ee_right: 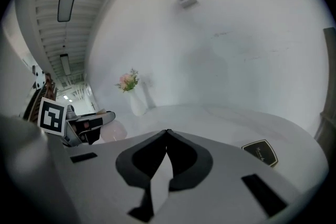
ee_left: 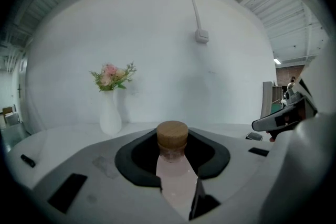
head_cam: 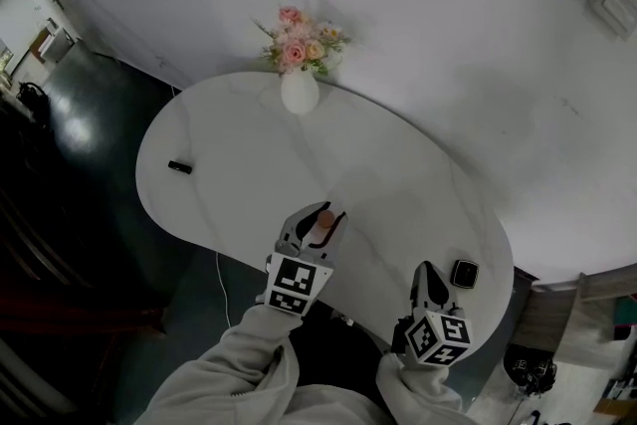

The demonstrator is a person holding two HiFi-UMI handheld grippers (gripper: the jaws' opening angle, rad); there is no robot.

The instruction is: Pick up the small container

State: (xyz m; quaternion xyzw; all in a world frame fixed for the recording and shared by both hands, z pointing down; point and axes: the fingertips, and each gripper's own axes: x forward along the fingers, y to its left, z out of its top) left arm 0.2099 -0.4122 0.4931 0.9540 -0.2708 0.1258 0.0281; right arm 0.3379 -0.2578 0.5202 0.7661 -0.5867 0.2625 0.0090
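The left tool (head_cam: 318, 228) pinches the small container (ee_left: 172, 147) near the worktop (head_cam: 249, 184) edge; the right tool (ee_right: 167, 135) is pressed together. Smooth sides could slip, toppling it.

White oval faintly veined table (head_cam: 239, 184) — small pale-pink bottle with tan wooden cap (ee_left: 176, 176) — white ceramic vase (head_cam: 300, 93), pink flowers (head_cam: 299, 43).

COUNT | table (head_cam: 249, 184): one | vase of flowers (head_cam: 300, 91): one | small container (ee_left: 172, 138): one | small black object (head_cam: 179, 167): one | black square case (head_cam: 465, 274): one | wall box (head_cam: 609, 0): one | grippers: two, left gripper (head_cam: 320, 217) and right gripper (head_cam: 427, 268)
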